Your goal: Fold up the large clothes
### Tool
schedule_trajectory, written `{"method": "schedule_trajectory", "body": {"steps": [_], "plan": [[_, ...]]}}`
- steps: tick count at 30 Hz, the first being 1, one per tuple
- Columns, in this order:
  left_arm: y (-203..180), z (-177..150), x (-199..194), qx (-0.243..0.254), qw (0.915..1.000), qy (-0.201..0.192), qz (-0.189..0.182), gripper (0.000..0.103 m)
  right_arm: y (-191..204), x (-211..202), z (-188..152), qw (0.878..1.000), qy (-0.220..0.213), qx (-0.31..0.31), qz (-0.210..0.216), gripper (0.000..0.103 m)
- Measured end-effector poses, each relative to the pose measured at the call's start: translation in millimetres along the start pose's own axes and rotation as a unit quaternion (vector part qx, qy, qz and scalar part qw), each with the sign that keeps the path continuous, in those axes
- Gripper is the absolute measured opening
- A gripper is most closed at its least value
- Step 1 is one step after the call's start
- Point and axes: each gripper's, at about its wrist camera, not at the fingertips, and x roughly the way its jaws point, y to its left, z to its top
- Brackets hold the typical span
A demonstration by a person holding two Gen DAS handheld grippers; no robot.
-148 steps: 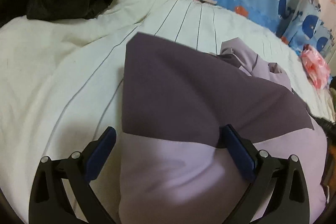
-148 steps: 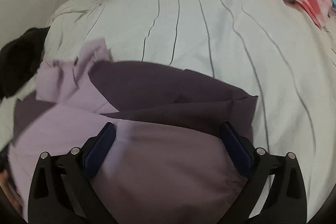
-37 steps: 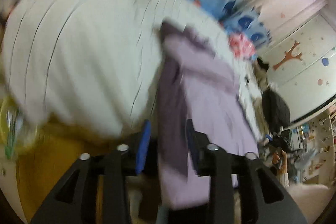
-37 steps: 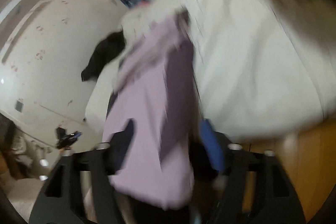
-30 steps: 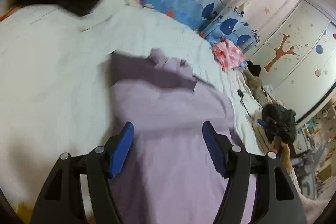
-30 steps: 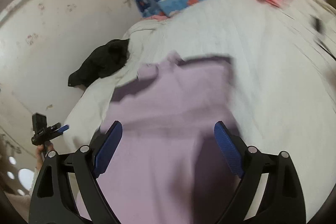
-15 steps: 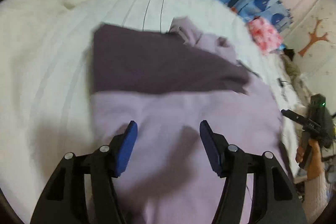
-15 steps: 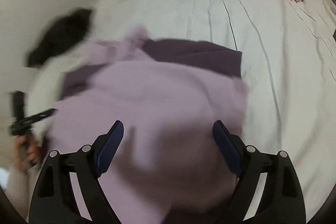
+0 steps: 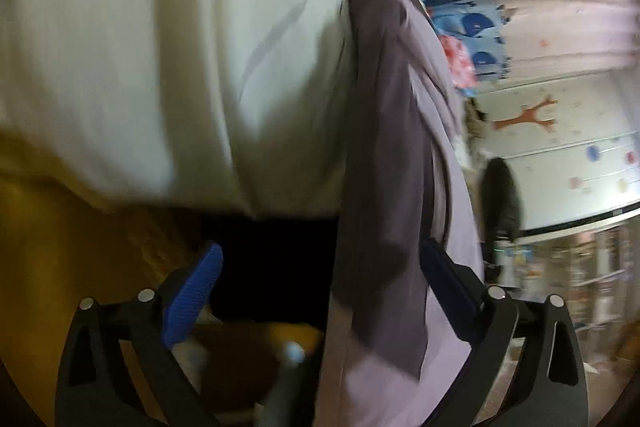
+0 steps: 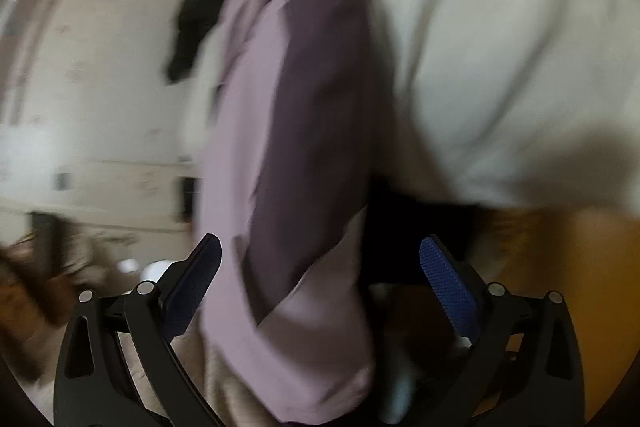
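We have dropped from above the white bed (image 9: 160, 47) to its edge; the purple garment (image 9: 384, 155) now hangs over it at 12 o'clock, ready to regrip. Left gripper (image 9: 320, 291) and right gripper (image 10: 320, 279) jaws are opening, cloth loose between them

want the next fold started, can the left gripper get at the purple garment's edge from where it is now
Probably yes. The purple garment hangs over the edge of the white bed, and its lower part already sits between the opening jaws of the left gripper, against the right-side pad, with nothing in front. The frame is blurred, so contact is unclear.
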Motion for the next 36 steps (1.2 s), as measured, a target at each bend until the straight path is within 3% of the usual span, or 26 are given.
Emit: {"method": "schedule_trajectory", "body": {"steps": [2,7,8,9,10,11,12,17,20,24,28,30,33,36], "plan": [[9,-15,17,-0.011,0.9989,0.029,-0.036,0.095,-1,15,-4,0.999,0.012,-0.001,0.036,0.096],[-5,-42,48,0.014,0.992,0.084,-0.093,0.096,3,46,1,0.998,0.03,-0.01,0.05,0.095],[-10,-46,50,0.02,0.9914,0.087,-0.096,0.096,7,50,0,0.998,0.027,-0.017,0.057,0.086],[-14,-49,53,0.026,0.991,0.091,-0.095,0.095,13,55,1,0.998,0.024,-0.027,0.055,0.068],[-19,-52,52,0.033,0.9917,0.09,-0.086,0.094,17,61,3,0.998,0.018,-0.036,0.05,0.061],[-22,-53,53,0.035,0.9934,0.081,-0.074,0.087,22,63,2,0.998,0.012,-0.044,0.047,0.051],[-25,-53,50,0.034,0.9949,0.07,-0.065,0.072,28,65,2,0.998,0.006,-0.054,0.044,0.042],[-57,-52,23,0.039,0.9988,-0.003,-0.029,0.028,62,47,-11,0.993,-0.039,-0.099,0.049,0.025],[-92,-55,-6,0.071,0.9951,-0.053,-0.043,0.021,88,33,-18,0.987,-0.062,-0.129,0.069,0.023],[-133,-62,-47,0.11,0.9848,-0.108,-0.081,0.019,122,29,-28,0.98,-0.07,-0.168,0.085,0.023],[-155,-75,-67,0.139,0.9798,-0.114,-0.088,0.019,144,19,-45,0.975,-0.056,-0.195,0.088,0.023],[-158,-81,-73,0.156,0.9791,-0.101,-0.083,0.019,143,19,-55,0.977,-0.044,-0.19,0.085,0.023],[-128,-88,-56,0.151,0.9866,-0.034,-0.052,0.019,109,25,-64,0.987,-0.006,-0.153,0.053,0.025],[-73,-93,-25,0.099,0.9943,0.031,-0.026,0.027,69,34,-68,0.993,0.01,-0.105,0.048,0.03]]}}
